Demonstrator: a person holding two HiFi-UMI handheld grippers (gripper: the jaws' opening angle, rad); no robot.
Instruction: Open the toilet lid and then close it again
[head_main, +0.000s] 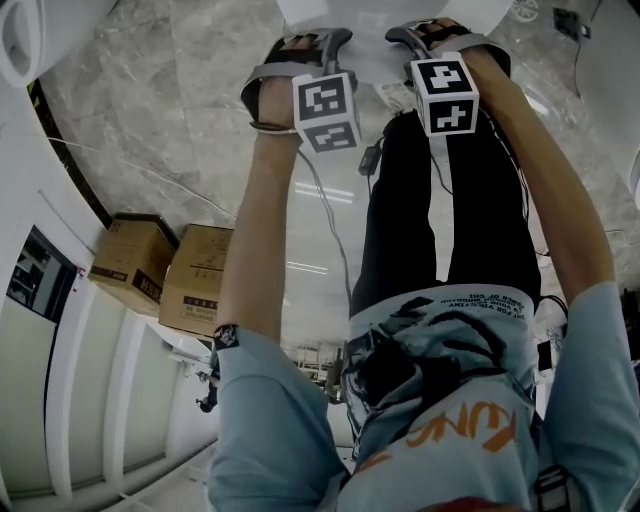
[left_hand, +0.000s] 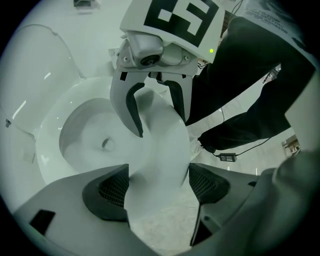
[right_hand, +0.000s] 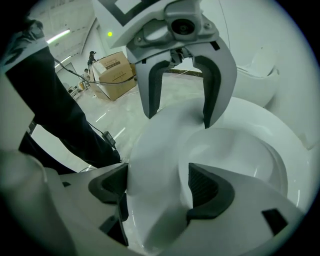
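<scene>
Straddling the front rim (left_hand: 161, 150), the left gripper (left_hand: 159, 181) had its jaws spread wide, clamping nothing. The right gripper (right_hand: 157, 187) sat the same way, open, with the rim between its jaws. Beyond both pairs of jaws lay the bowl (left_hand: 90, 135), and past it the lid (left_hand: 32, 80) stood raised.

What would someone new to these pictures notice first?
A white toilet bowl with its lid raised fills the left gripper view's left side. The left hand-held gripper and right hand-held gripper both straddle its front rim, jaws open, at the head view's top edge.
</scene>
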